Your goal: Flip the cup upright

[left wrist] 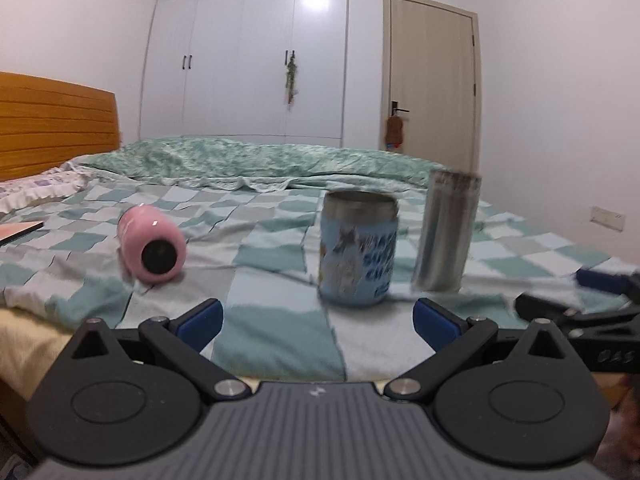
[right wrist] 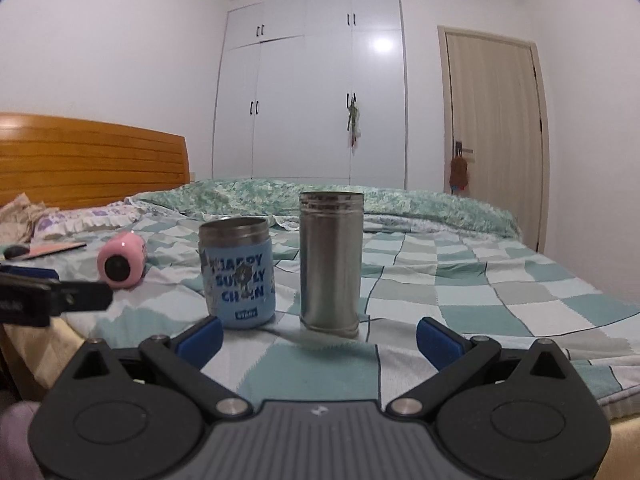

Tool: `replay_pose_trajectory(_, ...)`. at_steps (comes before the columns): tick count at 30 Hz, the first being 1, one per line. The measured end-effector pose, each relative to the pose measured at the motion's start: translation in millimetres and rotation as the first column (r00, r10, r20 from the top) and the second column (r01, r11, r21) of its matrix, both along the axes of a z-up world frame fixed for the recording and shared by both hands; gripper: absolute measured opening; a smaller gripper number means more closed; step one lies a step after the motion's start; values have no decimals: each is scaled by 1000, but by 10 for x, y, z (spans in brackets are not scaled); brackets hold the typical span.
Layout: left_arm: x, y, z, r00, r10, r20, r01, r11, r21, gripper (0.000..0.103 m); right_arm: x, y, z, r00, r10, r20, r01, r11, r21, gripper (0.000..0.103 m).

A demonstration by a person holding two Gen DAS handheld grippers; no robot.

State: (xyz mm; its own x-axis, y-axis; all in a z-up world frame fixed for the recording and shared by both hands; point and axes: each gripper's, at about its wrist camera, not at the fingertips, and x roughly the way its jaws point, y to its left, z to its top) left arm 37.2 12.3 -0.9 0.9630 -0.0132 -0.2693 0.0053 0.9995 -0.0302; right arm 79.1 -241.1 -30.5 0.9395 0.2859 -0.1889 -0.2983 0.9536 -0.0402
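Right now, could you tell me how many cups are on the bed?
3. The pink cup lies on its side at the left, the blue printed cup stands in the middle, and the plain steel cup stands to its right. None appears hidden.

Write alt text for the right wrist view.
An open right gripper faces three cups on a checked bedspread: a pink cup lying on its side at left, a blue printed cup and a taller steel cup standing upright.
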Motion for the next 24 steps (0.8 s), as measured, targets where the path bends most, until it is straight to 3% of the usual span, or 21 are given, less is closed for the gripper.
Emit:
replay_pose_trajectory(8, -78, -17, -82, 998, 16, 55, -16, 1000, -3, 103, -147, 51, -37, 996, -11, 91, 13, 1000, -26, 103)
replay_pose_trajectory(24, -126, -36, -80, 997, 12, 78, -13, 1000, 12, 103, -197, 32, -46, 993, -20, 114, 22, 1000, -14, 103)
